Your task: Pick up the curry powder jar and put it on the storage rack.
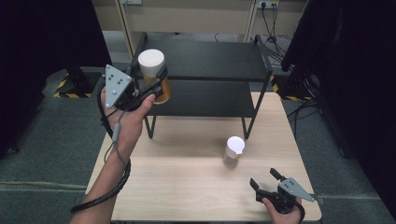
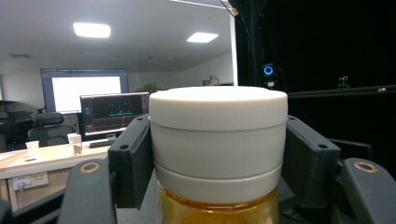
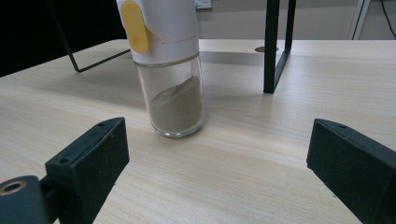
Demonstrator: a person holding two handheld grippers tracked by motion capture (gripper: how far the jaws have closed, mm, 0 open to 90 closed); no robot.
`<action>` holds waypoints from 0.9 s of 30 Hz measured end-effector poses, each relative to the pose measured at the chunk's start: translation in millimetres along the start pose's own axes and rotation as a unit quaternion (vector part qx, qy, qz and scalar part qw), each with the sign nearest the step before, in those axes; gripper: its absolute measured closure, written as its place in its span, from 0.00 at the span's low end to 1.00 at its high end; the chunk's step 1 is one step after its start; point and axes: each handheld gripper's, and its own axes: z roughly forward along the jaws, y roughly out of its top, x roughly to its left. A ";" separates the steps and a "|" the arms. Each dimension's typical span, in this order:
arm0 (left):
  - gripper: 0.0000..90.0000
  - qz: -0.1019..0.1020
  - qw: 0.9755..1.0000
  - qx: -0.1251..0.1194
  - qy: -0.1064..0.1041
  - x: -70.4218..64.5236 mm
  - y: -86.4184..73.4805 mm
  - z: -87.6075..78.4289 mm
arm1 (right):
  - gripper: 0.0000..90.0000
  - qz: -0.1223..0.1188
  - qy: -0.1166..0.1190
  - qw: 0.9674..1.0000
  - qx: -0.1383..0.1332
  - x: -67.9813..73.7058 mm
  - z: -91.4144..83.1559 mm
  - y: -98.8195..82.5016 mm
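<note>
My left gripper is shut on a jar with a white lid and amber contents, held in the air beside the left end of the black shelf rack. In the left gripper view the jar's white lid sits squeezed between both black jaws. A glass shaker with a white cap and brown powder stands on the wooden table. My right gripper rests open near the table's front right corner, its jaws pointing at the shaker a short way off.
The two-tier black rack stands at the table's far edge, both shelves bare. Dark curtains hang left and right. Cables lie on the floor at the back right. Open wood surface lies between the shaker and the left edge.
</note>
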 end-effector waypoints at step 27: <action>0.37 0.004 1.000 0.016 0.018 12.9 32.8 42.1 | 0.06 0.004 0.003 1.000 0.000 -1.9 -0.1 -0.1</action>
